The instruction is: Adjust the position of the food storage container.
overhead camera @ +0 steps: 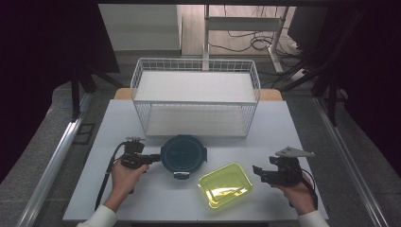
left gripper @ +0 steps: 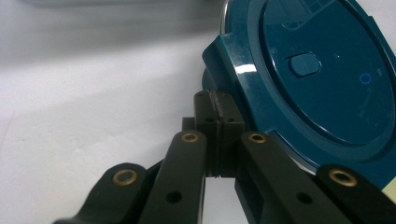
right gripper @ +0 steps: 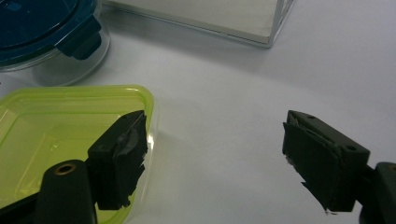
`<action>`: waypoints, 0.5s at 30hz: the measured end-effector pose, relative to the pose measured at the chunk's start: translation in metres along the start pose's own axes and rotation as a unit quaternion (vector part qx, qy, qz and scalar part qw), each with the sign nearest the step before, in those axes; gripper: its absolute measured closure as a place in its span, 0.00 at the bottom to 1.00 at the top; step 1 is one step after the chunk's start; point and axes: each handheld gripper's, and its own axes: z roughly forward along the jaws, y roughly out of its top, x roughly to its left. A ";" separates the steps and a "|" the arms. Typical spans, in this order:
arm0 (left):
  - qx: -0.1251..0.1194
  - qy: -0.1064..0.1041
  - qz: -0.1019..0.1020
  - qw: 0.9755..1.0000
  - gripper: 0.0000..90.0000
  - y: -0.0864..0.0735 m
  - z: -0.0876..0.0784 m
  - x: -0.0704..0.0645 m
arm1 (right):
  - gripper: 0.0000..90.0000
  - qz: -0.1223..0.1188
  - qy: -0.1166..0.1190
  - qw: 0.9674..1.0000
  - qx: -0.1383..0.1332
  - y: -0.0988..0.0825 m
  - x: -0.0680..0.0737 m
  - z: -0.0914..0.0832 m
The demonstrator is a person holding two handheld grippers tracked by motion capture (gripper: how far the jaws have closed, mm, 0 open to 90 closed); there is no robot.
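A round clear container with a dark blue lid (overhead camera: pixel 183 153) stands at the middle of the white table. My left gripper (overhead camera: pixel 155 157) is shut, and its tips rest against the lid's left latch tab (left gripper: pixel 224 53); the left gripper view shows its pads (left gripper: pixel 208 112) pressed together with nothing seen between them. A yellow-green rectangular container (overhead camera: pixel 225 184) lies open to the right of the round one. My right gripper (overhead camera: pixel 257 171) is open beside its right end. In the right gripper view one fingertip (right gripper: pixel 121 149) hangs over the yellow-green rim (right gripper: pixel 140 95), the other over bare table.
A white wire basket rack (overhead camera: pixel 196 97) with two shelves stands at the back of the table (overhead camera: pixel 283 127), just behind the round container. Bare table surface lies to the left and right. A cable (overhead camera: pixel 106 177) trails from the left gripper.
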 end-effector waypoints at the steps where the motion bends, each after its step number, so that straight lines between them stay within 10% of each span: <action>1: 0.001 0.000 0.001 1.000 1.00 0.000 0.000 -0.001 | 0.25 0.000 -0.001 1.000 -0.001 0.000 0.000 0.000; 9: -0.002 -0.001 0.003 1.000 1.00 0.000 0.001 -0.003 | 0.25 0.000 -0.003 1.000 -0.002 0.000 -0.001 0.000; 15: -0.048 0.004 0.004 0.999 1.00 0.002 -0.018 -0.001 | 0.24 0.005 -0.006 1.000 -0.013 0.002 0.000 -0.004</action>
